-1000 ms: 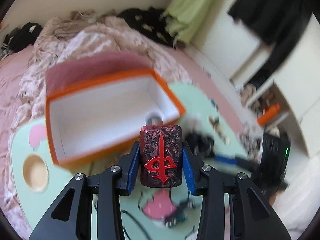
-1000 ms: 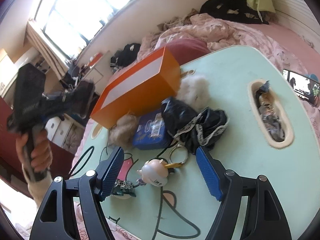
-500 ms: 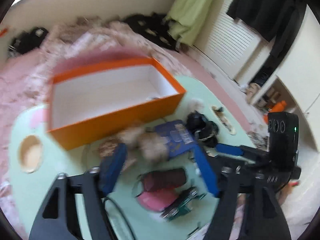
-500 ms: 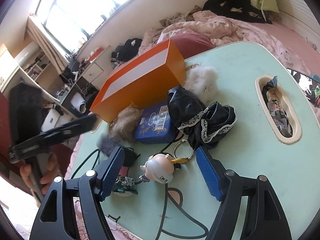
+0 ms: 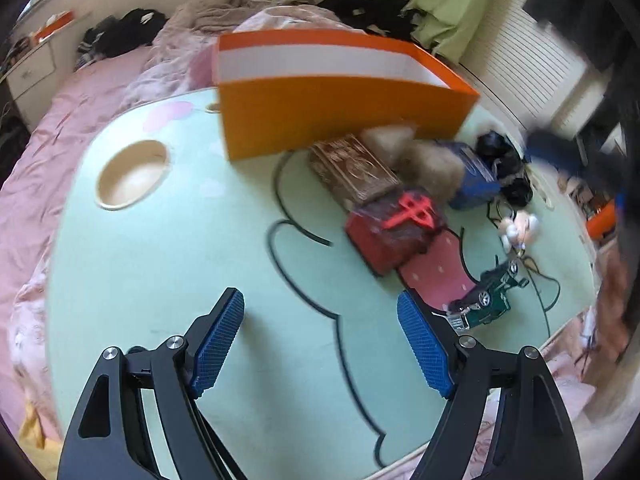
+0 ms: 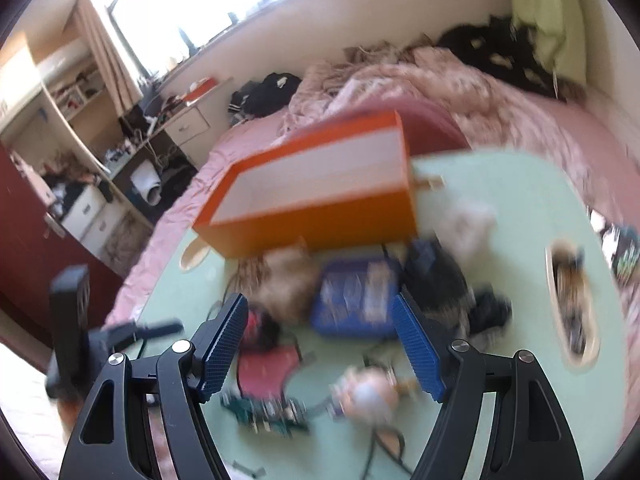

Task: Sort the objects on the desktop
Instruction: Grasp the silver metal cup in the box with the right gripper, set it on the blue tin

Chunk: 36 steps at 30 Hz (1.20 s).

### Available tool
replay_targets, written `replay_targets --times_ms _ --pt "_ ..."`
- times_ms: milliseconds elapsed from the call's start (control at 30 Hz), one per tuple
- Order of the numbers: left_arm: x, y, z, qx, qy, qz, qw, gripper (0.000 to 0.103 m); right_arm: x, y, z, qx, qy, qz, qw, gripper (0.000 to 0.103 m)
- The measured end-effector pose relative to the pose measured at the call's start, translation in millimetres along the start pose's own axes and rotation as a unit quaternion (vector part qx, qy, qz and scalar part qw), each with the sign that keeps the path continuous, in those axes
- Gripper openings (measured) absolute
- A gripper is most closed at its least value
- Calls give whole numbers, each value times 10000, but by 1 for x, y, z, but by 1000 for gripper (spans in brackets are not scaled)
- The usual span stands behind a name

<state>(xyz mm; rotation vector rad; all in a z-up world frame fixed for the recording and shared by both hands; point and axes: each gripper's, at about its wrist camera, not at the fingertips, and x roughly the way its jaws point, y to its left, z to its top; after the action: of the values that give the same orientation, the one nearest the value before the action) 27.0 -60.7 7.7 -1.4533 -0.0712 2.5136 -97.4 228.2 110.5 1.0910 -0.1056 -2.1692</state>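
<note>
My mint-green table [image 5: 160, 272] fills most of what I see, and the sorting on it looks barely begun. The orange box [image 5: 340, 116] stands at the far side, and the part of its white inside that I can see from the right wrist view holds nothing; whether anything lies deeper in it I cannot tell.

Everything to be sorted lies loose on the table in front of the box. A brown patterned box [image 5: 352, 172] sits just below the orange wall, with a tan fur puff [image 5: 424, 160] touching it and leaning toward a blue packet [image 5: 476, 184]. A heap of black cloth [image 5: 504, 164] lies beyond the packet. The dark red case with the red emblem [image 5: 396, 232] lies on its side near the table's middle, just beside the brown box and apart from both my tools. Further right are the small pale figurine [image 5: 520, 228] and the green toy car [image 5: 488, 300] near the edge.

My left gripper [image 5: 320, 344] is spread wide over bare table and holds nothing. My right gripper [image 6: 320, 348] is likewise spread and unladen, hovering over the clutter near the blue packet; that view is blurred, so finer detail escapes me.

By my reckoning nearly all of the job remains: every visible item needs moving.
</note>
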Motion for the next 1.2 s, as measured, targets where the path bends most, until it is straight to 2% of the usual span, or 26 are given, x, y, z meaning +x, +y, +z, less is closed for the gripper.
replay_targets --times_ms 67,100,200,300,400,467,533,900,967,1067,1100,1133,1200 --pt "8 -18 -5 361 -160 454 9982 84 18 14 23 -177 167 -203 9995 74" --pt "8 -25 -7 479 -306 544 9969 87 29 21 32 -255 277 -268 9989 74" --pt "10 -32 -9 446 -503 570 9961 90 58 41 55 -683 371 -586 9953 74" --pt "14 -27 -9 215 -525 529 9970 102 82 45 66 -901 355 -887 9913 74" --pt "16 -25 -10 165 -511 524 9972 103 101 35 64 -904 531 -1029 9892 74" --pt "15 -24 -11 168 -523 532 9971 103 105 23 63 -702 545 -872 9922 75" --pt "16 -26 -11 165 -525 535 9971 103 107 17 64 -644 622 -1023 9907 79" --pt "13 -23 -10 166 -528 532 9971 103 108 16 57 -941 661 -1220 9858 82" --pt "12 -21 -11 167 -530 531 9970 103 110 17 60 -1129 854 -1103 9838 82" --pt "12 -21 -11 168 -528 532 9970 103 114 20 65 -1206 1080 -1143 9802 81" --pt "12 -21 -10 168 -528 532 9970 103 115 22 67 -1275 1164 -1219 9774 75" --pt "12 -21 -10 166 -528 533 9970 103 116 24 71 -1389 1303 -1315 9728 62" --pt "12 -21 -10 168 -528 533 9970 103 122 26 81 -1504 1683 -1380 9644 45"
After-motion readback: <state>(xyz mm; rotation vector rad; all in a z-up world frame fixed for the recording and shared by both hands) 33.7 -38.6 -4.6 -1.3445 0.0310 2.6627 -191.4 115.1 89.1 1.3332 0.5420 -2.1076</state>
